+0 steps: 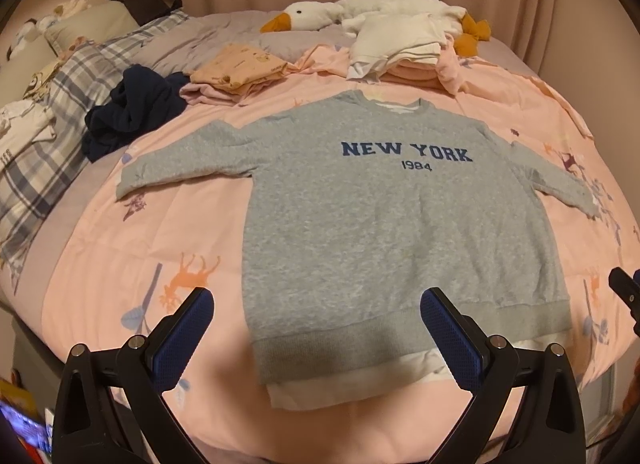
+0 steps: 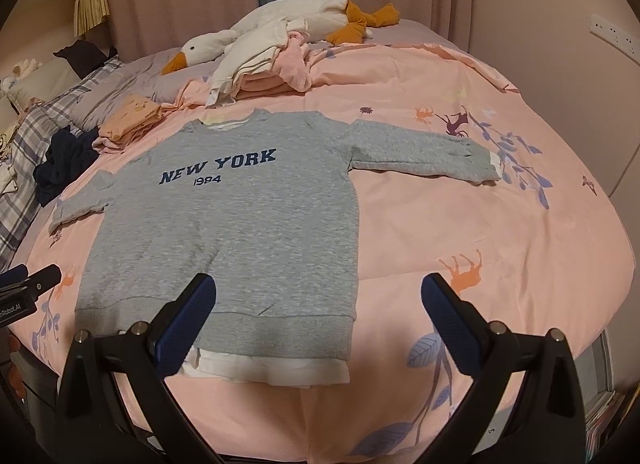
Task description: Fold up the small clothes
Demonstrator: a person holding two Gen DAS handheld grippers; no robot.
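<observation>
A small grey sweatshirt (image 1: 384, 216) with "NEW YORK 1984" lies flat and face up on the pink duvet (image 1: 160, 240), both sleeves spread out, a white hem showing at the bottom. It also shows in the right wrist view (image 2: 240, 232). My left gripper (image 1: 316, 300) is open and empty, above the hem's left part. My right gripper (image 2: 320, 288) is open and empty, above the hem's right corner. The right gripper's tip shows at the left wrist view's right edge (image 1: 624, 288), and the left gripper's tip shows at the right wrist view's left edge (image 2: 32, 284).
Behind the sweatshirt lie a folded peach garment (image 1: 240, 68), a crumpled navy garment (image 1: 132, 112) and a stack of white and pink clothes (image 1: 400, 52). A plush goose (image 1: 360, 12) lies at the back. A plaid blanket (image 1: 44, 136) and pillows are on the left.
</observation>
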